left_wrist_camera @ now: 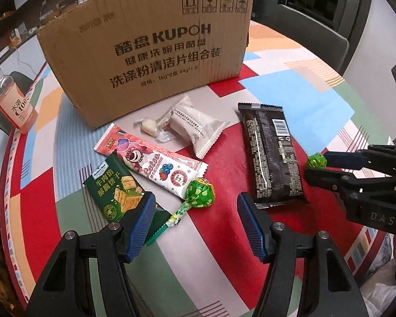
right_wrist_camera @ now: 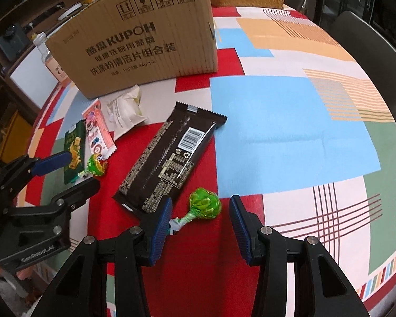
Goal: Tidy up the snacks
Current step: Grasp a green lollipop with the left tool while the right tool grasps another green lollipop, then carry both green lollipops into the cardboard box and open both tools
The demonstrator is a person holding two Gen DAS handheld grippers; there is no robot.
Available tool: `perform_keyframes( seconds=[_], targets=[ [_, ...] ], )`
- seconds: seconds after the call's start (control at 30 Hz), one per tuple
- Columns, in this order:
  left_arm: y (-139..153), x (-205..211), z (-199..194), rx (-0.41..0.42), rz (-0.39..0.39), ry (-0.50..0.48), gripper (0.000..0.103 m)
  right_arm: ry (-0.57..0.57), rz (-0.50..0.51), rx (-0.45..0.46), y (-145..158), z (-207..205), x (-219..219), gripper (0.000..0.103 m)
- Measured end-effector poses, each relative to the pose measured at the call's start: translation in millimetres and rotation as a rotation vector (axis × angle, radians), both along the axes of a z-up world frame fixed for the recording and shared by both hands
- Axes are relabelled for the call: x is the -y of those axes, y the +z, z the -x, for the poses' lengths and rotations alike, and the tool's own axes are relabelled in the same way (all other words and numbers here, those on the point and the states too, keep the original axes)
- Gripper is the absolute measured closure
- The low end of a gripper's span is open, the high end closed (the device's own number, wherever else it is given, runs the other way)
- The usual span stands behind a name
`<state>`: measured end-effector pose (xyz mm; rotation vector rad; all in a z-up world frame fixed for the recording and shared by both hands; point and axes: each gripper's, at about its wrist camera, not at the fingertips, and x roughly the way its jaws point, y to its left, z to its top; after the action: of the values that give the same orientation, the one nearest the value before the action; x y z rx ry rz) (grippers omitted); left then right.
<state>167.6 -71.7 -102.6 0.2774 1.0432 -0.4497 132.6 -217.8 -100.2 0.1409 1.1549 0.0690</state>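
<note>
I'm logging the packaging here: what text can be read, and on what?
"KUPOH": cardboard box.
"C100": bottle.
"Lotso": pink snack bar.
"DAS": right gripper.
Black wrapper print and barcode digits: too small to read.

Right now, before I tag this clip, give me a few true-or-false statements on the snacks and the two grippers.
1. Two green lollipops lie on the table: one ahead of the left gripper, one between the right gripper's fingers. True.
2. The right gripper is clamped shut on its lollipop. False: its pads stand apart from the candy on both sides.
3. The black snack bar lies with its barcode side up. True.
4. The cardboard box lies flat on its side. False: it stands upright behind the snacks.
5. The left gripper holds the green cracker packet. False: its jaws are open, with one finger over the packet.
</note>
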Motion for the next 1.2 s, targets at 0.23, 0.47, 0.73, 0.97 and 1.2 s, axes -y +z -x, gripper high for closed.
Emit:
perform_keyframes(
  seconds=[0.23, 0.47, 0.73, 0.97, 1.2],
  targets=[
    [-9.7, 2.7, -7.8, -0.02, -0.004, 0.001, 0.051, -0.001, 0.003, -0.008, -5.5, -2.2, 1.9, 0.071],
    [-13.7, 3.1, -10.4, -0.038, 0.008, -0.003, 0.073, 0.008, 0.013, -0.001, -6.5, -3.9, -0.1, 0.075],
    [-8.4, 3.3, -5.9, -0.043, 0.034, -0.018, 0.077, 0.022, -0.016, 0.002, -3.9, -2.3, -1.5, 0.075],
    [15.3, -2.4, 0.9, -0.014, 0.09, -0.004, 0.077, 0.049, -0.033, 0.046, 12.2, 0.4, -6.4, 0.075],
    [38.1, -4.3, 5.6, 0.039, 0.117, -0.002, 0.077, 0.065, -0.045, 0.093, 27.8, 1.8, -9.5, 0.075]
  ],
)
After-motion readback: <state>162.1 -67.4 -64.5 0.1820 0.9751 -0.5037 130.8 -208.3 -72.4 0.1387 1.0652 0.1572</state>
